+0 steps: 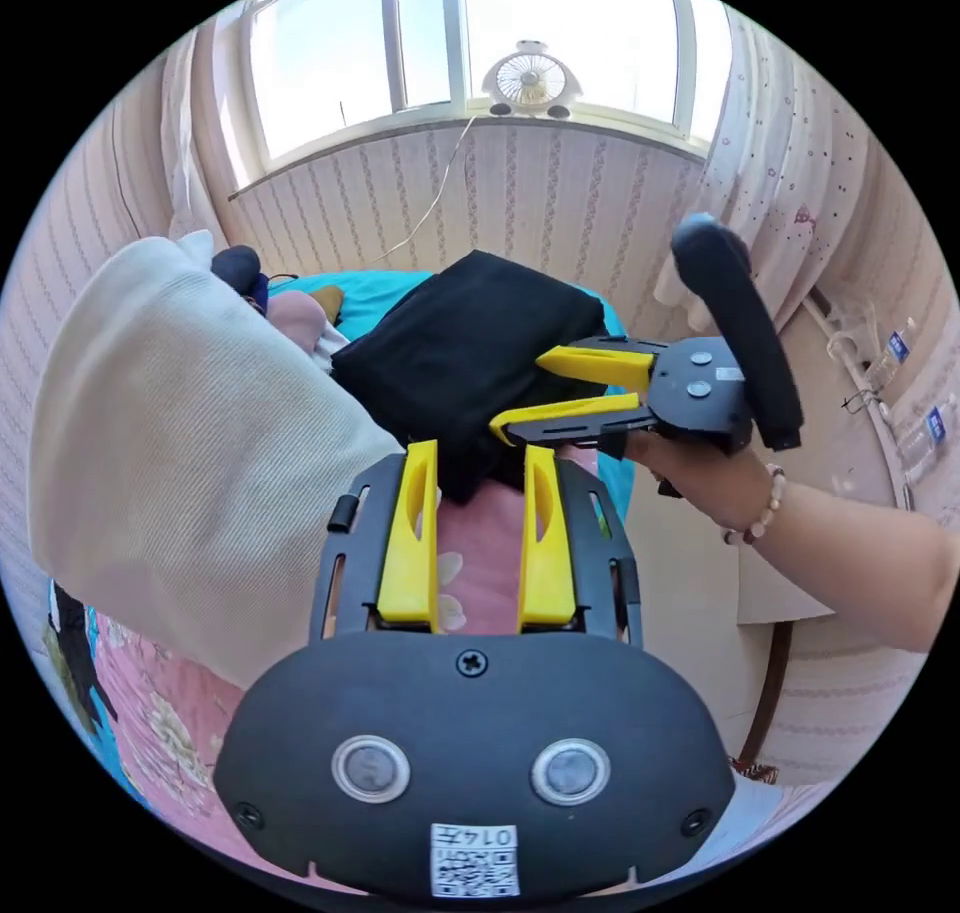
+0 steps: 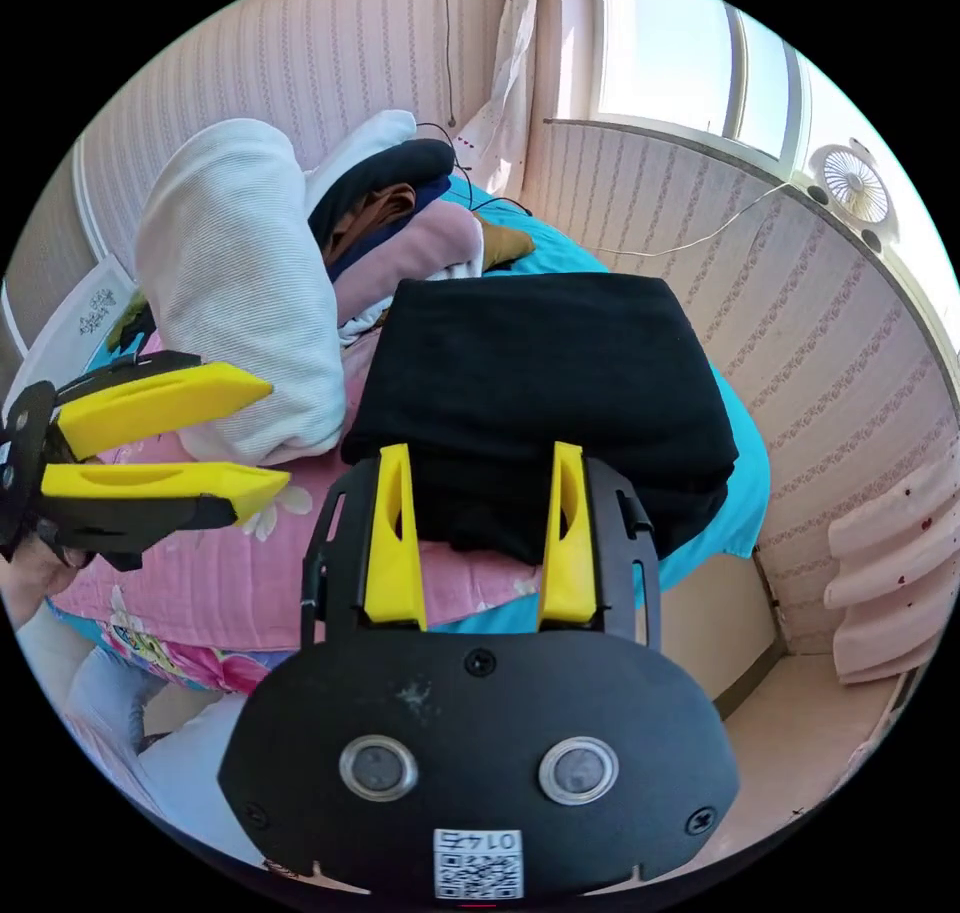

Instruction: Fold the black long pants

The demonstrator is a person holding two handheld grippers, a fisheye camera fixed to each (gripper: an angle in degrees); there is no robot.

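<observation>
1. Left gripper view: the left tool (image 1: 480, 463) is spread at the near edge of the folded pants (image 1: 470, 353) on the bed (image 1: 490, 563); the right tool (image 1: 535, 393) is parted beside them.
2. Right gripper view: the right tool (image 2: 478, 473) is spread before the pants (image 2: 545, 373). A careless nudge could undo the fold.

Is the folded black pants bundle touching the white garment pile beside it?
Apart. In the right gripper view, a strip of pink floral bedspread shows between the black pants and the white garment, so the gap is plain.
</observation>
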